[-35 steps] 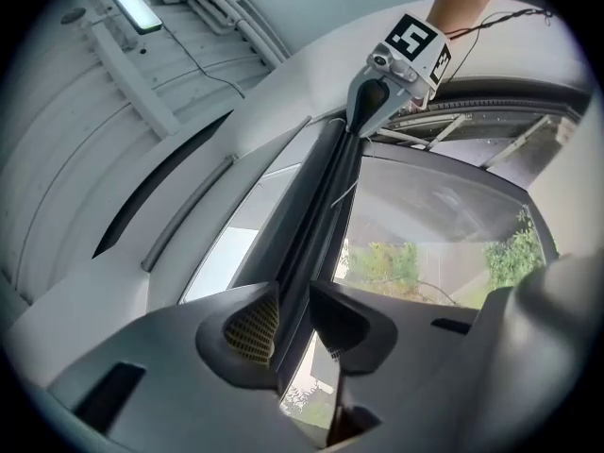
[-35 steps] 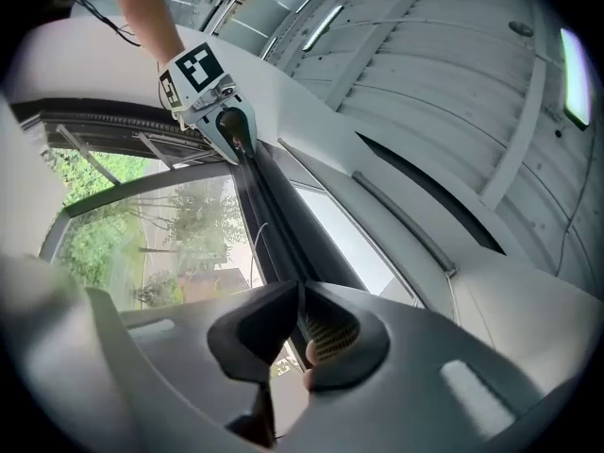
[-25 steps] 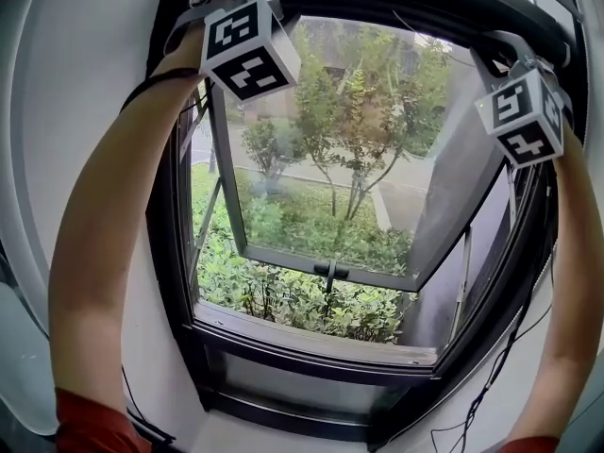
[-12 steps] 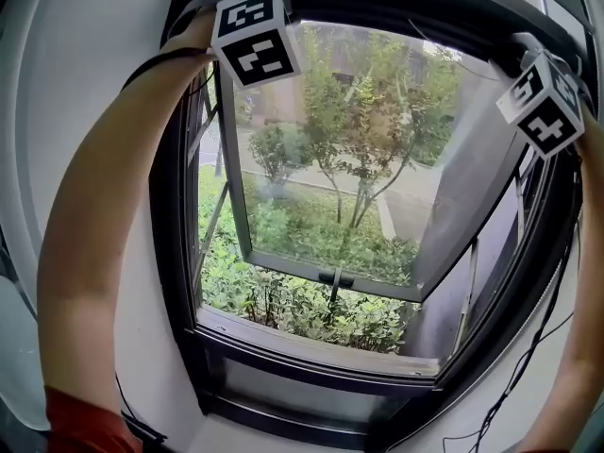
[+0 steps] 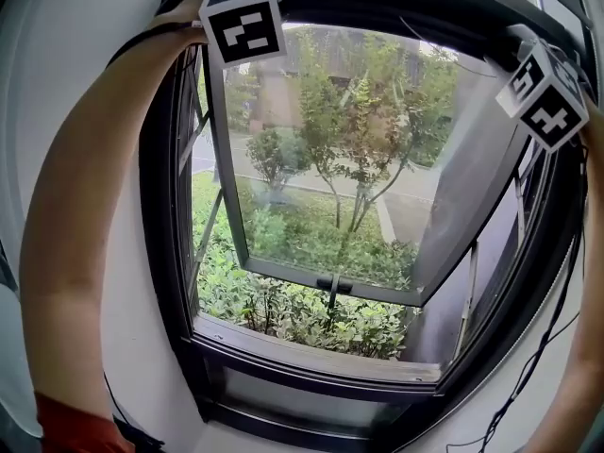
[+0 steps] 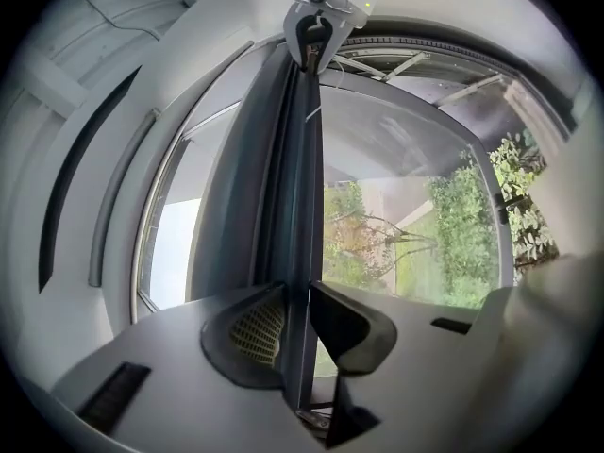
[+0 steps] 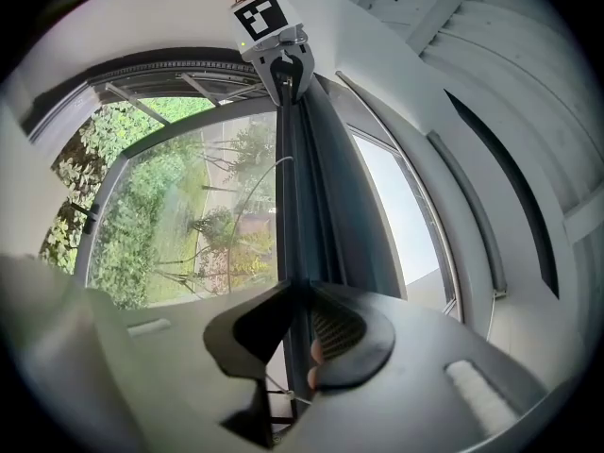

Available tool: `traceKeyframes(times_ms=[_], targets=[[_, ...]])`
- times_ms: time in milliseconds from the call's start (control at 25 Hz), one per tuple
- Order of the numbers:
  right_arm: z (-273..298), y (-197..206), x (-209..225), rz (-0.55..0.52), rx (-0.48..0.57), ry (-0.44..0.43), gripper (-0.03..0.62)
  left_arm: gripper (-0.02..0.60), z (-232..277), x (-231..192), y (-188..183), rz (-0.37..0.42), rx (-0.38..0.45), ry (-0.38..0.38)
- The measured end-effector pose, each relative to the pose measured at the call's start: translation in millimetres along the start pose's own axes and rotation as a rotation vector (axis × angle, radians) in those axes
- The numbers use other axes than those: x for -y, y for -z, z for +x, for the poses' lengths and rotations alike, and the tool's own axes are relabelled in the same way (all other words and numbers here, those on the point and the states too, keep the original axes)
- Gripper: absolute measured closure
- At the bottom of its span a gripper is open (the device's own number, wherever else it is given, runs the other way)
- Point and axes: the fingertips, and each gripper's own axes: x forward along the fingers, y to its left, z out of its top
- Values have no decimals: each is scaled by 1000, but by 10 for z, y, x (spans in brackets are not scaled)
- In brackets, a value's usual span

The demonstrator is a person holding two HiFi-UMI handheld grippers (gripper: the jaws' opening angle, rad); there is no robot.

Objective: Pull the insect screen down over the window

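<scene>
The insect screen's dark pull bar [image 5: 396, 0] lies rolled up along the top of the window frame. In the left gripper view the bar [image 6: 297, 177] runs straight away between my left gripper [image 6: 297, 295]'s jaws. Those jaws have just been closing and both pads now press on the bar. My right gripper [image 7: 300, 295] has also just tightened a little and is shut on the same bar [image 7: 297, 187] at its other end. Each gripper view shows the other gripper at the bar's far end. Only the marker cubes [image 5: 243, 22] [image 5: 547, 92] and forearms show in the head view.
The glass sash [image 5: 330, 159] is swung outward, its handle [image 5: 332, 284] at the lower rail. Below are the sill [image 5: 311, 347] and dark frame, with shrubs and trees outside. A thin cable [image 5: 538, 347] hangs along the right jamb. White wall flanks the window.
Both marker cubes sit higher in the head view, closer to the top frame. The left cube has rolled so a different face shows squarely.
</scene>
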Motion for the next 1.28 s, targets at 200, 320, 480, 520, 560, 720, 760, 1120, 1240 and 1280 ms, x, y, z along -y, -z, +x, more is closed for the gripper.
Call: traceKeyframes(times_ms=[200,320,480,520,560,720,760,1120,1240,1280], targets=[[-3,28,-27,7,19,-24,528,503,-23,-57,33,-2,-8,75],[12,58,-79,18,28,-44,528,503,-38,-68,26,-40,8,119],[8,55,-92,13,27,-56,528,509,-59,-72,-15,-106,39,164],[8,57,-90,12,24,-59,528,511,-63,-71,-26,-123,46,174],[9,58,-88,10,23,-61,530,513,-66,-70,-36,-139,53,185],[10,53,-89,13,28,-69,531,548,-56,-50,-56,-180,69,219],[11,54,-94,11,27,-68,531,548,-48,-40,-56,-172,65,220],[2,2,5,-25,25,-5,544,551,-1,-35,-52,114,-26,75],[2,-5,21,-45,15,12,560,551,-5,-34,-45,118,-29,57],[6,4,10,-48,8,10,560,551,-8,-33,-42,119,-29,51]])
